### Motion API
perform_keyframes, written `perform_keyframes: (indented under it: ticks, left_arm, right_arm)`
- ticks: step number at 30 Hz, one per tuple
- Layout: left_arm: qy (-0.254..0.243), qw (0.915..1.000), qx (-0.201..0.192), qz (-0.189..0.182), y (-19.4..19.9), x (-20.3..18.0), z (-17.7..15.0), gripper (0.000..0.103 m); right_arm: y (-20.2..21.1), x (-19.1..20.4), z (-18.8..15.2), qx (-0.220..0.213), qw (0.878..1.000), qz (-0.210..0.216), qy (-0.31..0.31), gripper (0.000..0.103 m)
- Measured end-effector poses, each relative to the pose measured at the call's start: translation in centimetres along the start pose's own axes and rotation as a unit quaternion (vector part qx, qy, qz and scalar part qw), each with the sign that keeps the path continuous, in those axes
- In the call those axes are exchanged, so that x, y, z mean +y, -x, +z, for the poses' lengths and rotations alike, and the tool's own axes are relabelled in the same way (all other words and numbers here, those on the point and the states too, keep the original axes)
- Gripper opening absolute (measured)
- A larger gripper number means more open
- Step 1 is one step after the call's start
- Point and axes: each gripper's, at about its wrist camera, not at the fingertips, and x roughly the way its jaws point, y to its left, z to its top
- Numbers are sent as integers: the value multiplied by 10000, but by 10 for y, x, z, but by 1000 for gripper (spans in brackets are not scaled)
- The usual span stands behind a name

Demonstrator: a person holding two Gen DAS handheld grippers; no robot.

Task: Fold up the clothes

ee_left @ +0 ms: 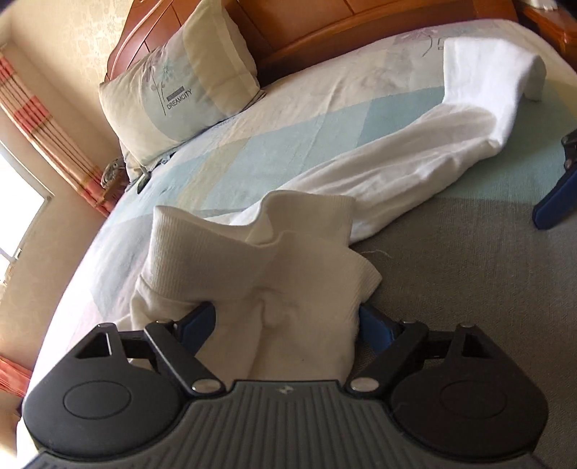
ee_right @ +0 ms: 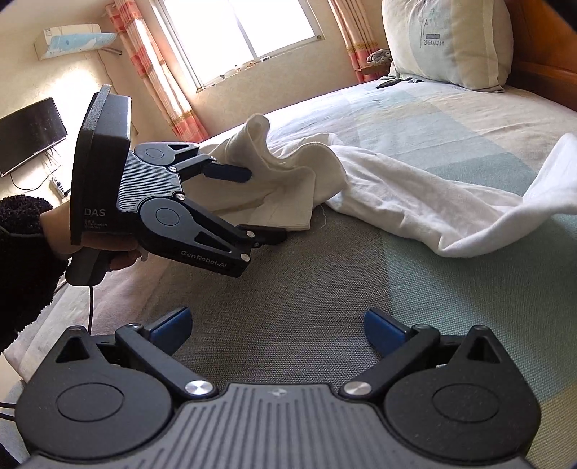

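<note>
Here the left tongs (ee_right: 261, 204) stand spread around the bunched end of a white garment (ee_right: 396, 187) on the bed (ee_right: 295, 324), while the right tongs (ee_right: 277, 330) gape empty nearby.

One white garment (ee_right: 414, 194), one pillow (ee_right: 450, 43), two grippers, left (ee_right: 259, 202) and right (ee_right: 277, 324), one television (ee_right: 30, 135), one air conditioner (ee_right: 75, 39).

A home bedroom: a made bed (ee_right: 450, 119) with a pillow (ee_right: 447, 39) against its wooden headboard (ee_left: 360, 32), curtained window (ee_right: 234, 32) beyond the bed, wall-mounted television (ee_right: 30, 133).
</note>
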Motion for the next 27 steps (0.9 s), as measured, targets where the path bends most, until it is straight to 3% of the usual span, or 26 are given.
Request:
perform_keyframes:
  ticks: [7, 11, 14, 21, 27]
  left_arm:
    - [-472, 9977, 112, 471, 14, -5, -29, 86]
    - [-714, 9946, 7, 752, 11, -18, -25, 86]
    - [-891, 9921, -91, 874, 3, -30, -14, 80]
    - [-395, 9946, -18, 964, 2, -43, -9, 56]
    - [-16, 9956, 39, 940, 8, -44, -18, 46]
  right_arm:
    - [0, 1, -2, -31, 10000, -20, 24, 103]
    - [-1, 2, -2, -49, 10000, -56, 54, 103]
    - [-2, 3, -2, -35, 9999, -84, 82, 103]
    - [-1, 4, -2, -26, 9999, -81, 96, 103]
    - [0, 4, -3, -50, 9999, -48, 93, 103]
